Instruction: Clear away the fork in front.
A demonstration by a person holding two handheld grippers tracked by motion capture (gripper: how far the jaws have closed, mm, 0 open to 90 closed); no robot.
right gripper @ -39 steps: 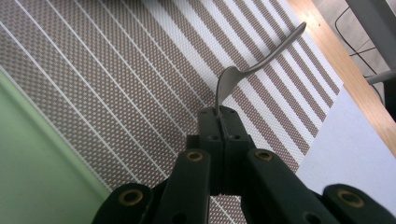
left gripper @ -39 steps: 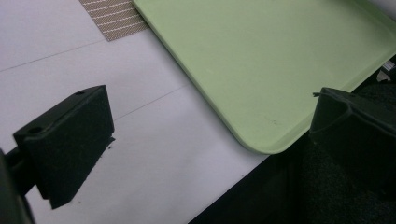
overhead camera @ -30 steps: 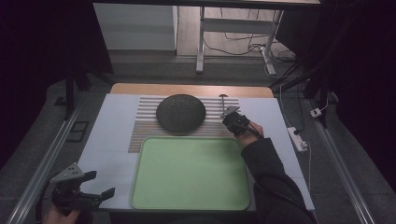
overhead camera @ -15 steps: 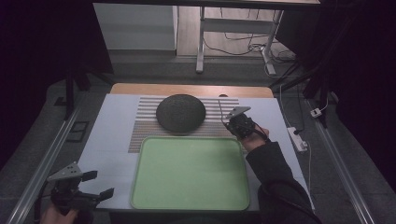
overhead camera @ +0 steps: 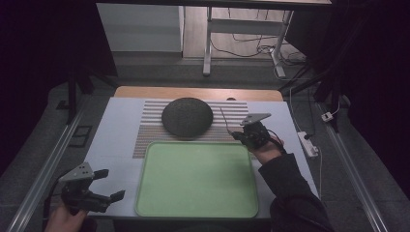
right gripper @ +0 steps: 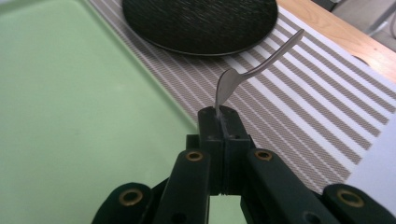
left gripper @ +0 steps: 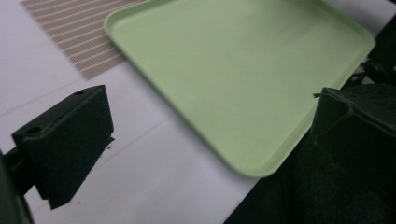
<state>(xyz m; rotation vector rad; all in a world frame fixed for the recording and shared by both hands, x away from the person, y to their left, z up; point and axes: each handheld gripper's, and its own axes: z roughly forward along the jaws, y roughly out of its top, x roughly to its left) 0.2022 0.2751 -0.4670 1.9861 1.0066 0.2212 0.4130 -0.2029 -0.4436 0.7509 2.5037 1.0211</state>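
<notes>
A metal utensil (right gripper: 254, 70), either a spoon or a fork seen edge-on, is clamped at its head end between the closed jaws of the right gripper (right gripper: 223, 116); its handle projects away from the jaws and is clear of the table. In the high view the right gripper (overhead camera: 240, 137) is located above the right end of the striped mat (overhead camera: 145, 130), just beyond the far right corner of the green tray (overhead camera: 196, 181), and the thin utensil (overhead camera: 224, 119) is seen as a dark line rising from the jaws toward the table's far edge. The pick-up can therefore be judged complete: the utensil is lifted and secured. Placement is judged to be outstanding, since the tray holds nothing and the dark plate (overhead camera: 187, 117), set on the mat near the table's far edge, also carries nothing. Which of the two is the destination cannot be determined. The left gripper (overhead camera: 109, 186) is held near the table's near left corner, just beside the tray's left edge, with its jaws spread and nothing between them; in the left gripper view one pad (left gripper: 70, 140) is seen over the bare white table (left gripper: 154, 186). No part in the transfer is yet taken by this gripper.
</notes>
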